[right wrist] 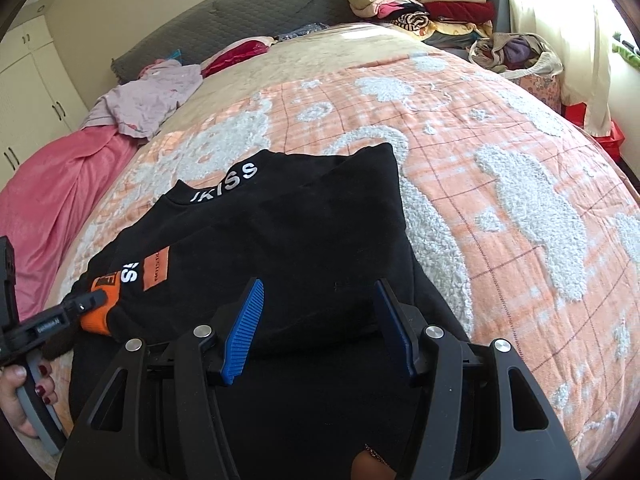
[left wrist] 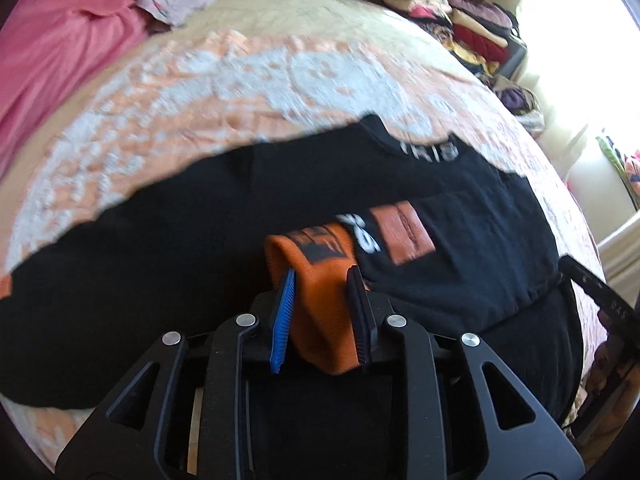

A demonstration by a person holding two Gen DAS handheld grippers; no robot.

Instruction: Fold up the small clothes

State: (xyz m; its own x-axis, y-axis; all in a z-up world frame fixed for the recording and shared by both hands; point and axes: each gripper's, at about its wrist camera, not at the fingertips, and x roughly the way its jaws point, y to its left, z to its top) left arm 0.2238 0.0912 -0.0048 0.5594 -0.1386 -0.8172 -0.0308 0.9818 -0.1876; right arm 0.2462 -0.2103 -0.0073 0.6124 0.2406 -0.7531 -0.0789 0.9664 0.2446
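bed: orange-and-white plaid blanket (right wrist: 460, 184) covers it, grey headboard (right wrist: 248, 12) behind
surroundings: pink sheet (right wrist: 60, 200) bunched along the bed's left edge, pale lilac garment (right wrist: 148, 96) crumpled on top of it; red item near the headboard; stack of folded clothes (right wrist: 424, 0) past the bed's far corner, a bag of laundry just beside it
obstructions: blanket bare around the work area, pink sheet and lilac garment well apart from it
task item: black sweatshirt (right wrist: 288, 240) lies on the blanket, partly folded, white lettering at the collar, orange patch on the chest
cuff: orange cuff (left wrist: 320, 300) of its sleeve, raised off the black body
left gripper (left wrist: 322, 280): jaws closed down on the orange cuff, fabric pinched between blue pad and black pad; a hand (right wrist: 24, 392) with dark red nails holds its grey handle
right gripper (right wrist: 318, 292): jaws roughly half open, over the sweatshirt's near part; black fabric sits between and under the pads, no pinch visible
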